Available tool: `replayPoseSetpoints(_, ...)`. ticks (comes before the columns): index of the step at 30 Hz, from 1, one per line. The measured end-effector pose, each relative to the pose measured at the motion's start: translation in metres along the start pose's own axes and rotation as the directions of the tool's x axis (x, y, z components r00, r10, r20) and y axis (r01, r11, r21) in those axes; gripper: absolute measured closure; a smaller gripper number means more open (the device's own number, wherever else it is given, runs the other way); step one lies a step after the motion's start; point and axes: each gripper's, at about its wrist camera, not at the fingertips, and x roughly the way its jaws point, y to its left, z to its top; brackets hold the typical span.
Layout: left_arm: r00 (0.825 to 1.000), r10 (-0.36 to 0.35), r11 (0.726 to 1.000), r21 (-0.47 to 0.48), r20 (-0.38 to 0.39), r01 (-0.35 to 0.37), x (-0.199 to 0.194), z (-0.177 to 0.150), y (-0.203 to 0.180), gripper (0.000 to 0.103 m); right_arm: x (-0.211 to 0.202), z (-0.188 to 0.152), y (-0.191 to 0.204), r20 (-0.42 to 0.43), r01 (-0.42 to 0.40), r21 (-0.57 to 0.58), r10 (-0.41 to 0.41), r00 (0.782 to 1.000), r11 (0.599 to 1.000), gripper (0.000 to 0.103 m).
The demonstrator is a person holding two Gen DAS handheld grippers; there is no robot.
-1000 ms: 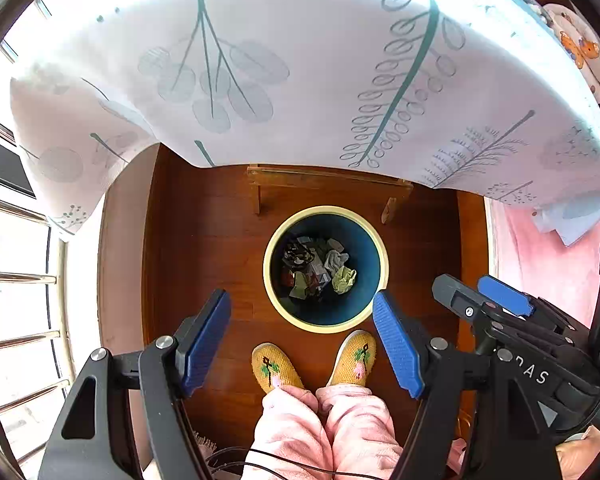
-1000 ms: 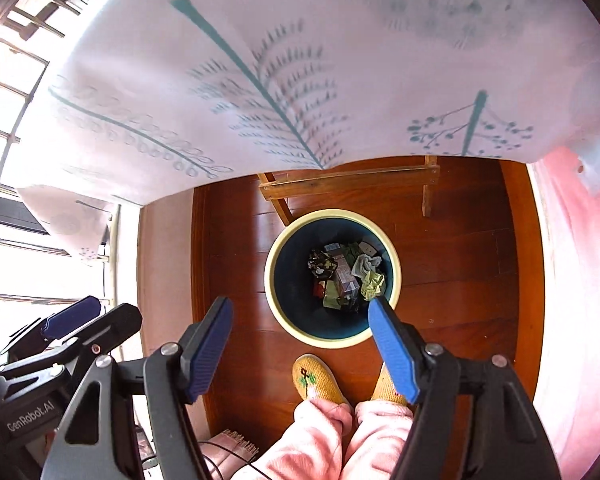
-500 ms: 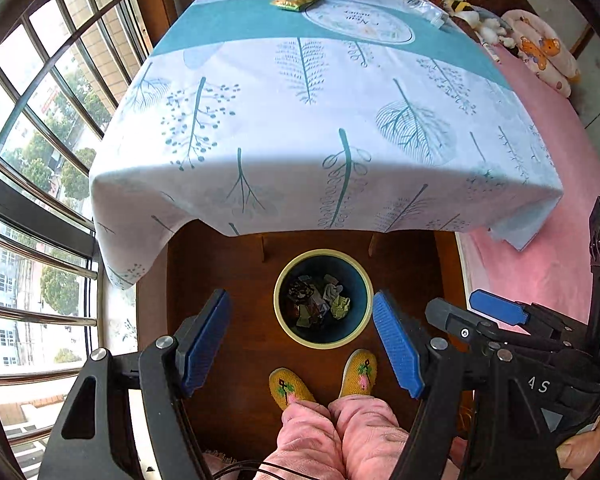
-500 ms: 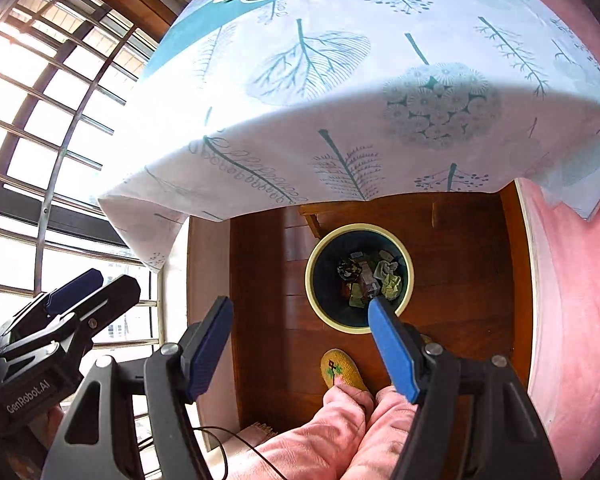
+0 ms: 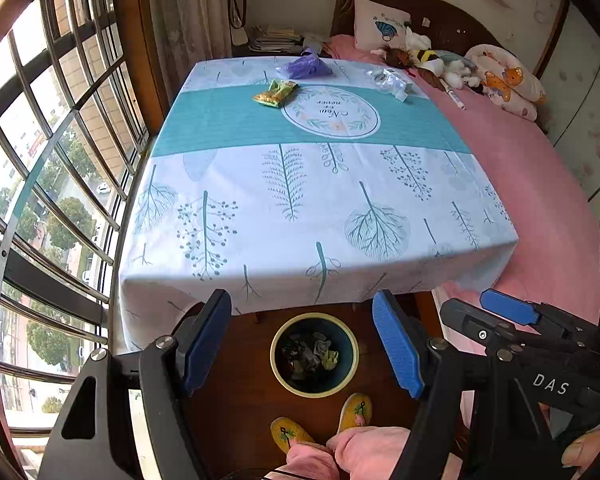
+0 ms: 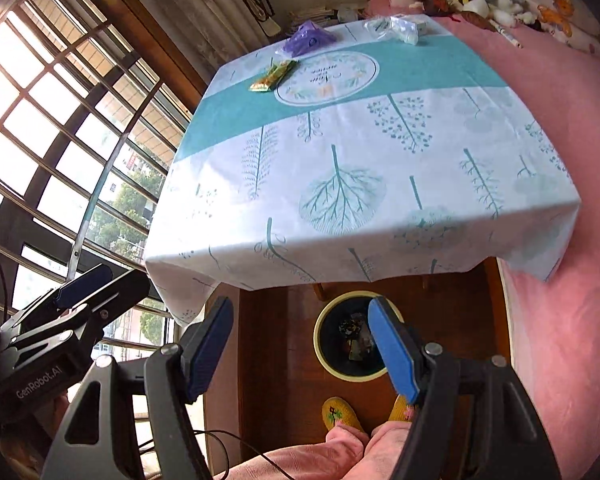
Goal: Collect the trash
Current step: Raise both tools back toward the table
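A blue bin with a cream rim (image 5: 314, 354) (image 6: 340, 368) stands on the wood floor in front of the table and holds several crumpled scraps. On the far half of the tablecloth lie a yellow-green snack wrapper (image 5: 275, 93) (image 6: 272, 75), a purple bag (image 5: 309, 67) (image 6: 309, 40) and clear plastic packaging (image 5: 392, 80) (image 6: 396, 26). My left gripper (image 5: 303, 344) is open and empty, high above the bin. My right gripper (image 6: 300, 348) is open and empty beside it, and also shows in the left wrist view (image 5: 500, 316).
The table (image 5: 300, 184) has a white and teal leaf-print cloth. A barred window (image 5: 40, 160) is on the left. A pink bed (image 5: 540, 184) with soft toys is on the right. The person's slippers (image 5: 320, 424) stand just behind the bin.
Both grippers have risen from low over the bin to well above table height, so the tabletop and its trash have come into view. Both stayed open.
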Motion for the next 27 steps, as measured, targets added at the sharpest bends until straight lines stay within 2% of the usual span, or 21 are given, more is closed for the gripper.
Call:
replayPoseSetpoints(9, 0.998, 0.040, 0.997, 0.062, 0.051, -0.043, 0.000, 0.046, 0.006, 0.031, -0.017, 0.046, 0.006, 0.118, 0.014, -0.019, -0.012, 0.993, 1.000, 0.033)
replayPoseSetpoints(16, 0.993, 0.095, 0.994, 0.054, 0.068, -0.098, 0.023, 0.106, 0.006, 0.031, -0.005, 0.104, -0.005, 0.154, 0.014, -0.055, -0.005, 0.988, 0.998, 0.033)
replayPoseSetpoints(21, 0.988, 0.151, 0.988, 0.035, 0.041, -0.153, 0.063, 0.161, -0.001, 0.030, 0.023, 0.166, -0.026, 0.143, -0.028, -0.076, 0.038, 0.989, 0.997, 0.033)
replayPoseSetpoints(27, 0.980, 0.192, 0.981, 0.022, -0.058, -0.191, 0.136, 0.232, -0.013, 0.030, 0.076, 0.244, -0.054, 0.059, -0.082, -0.098, 0.088, 0.994, 0.992, 0.033)
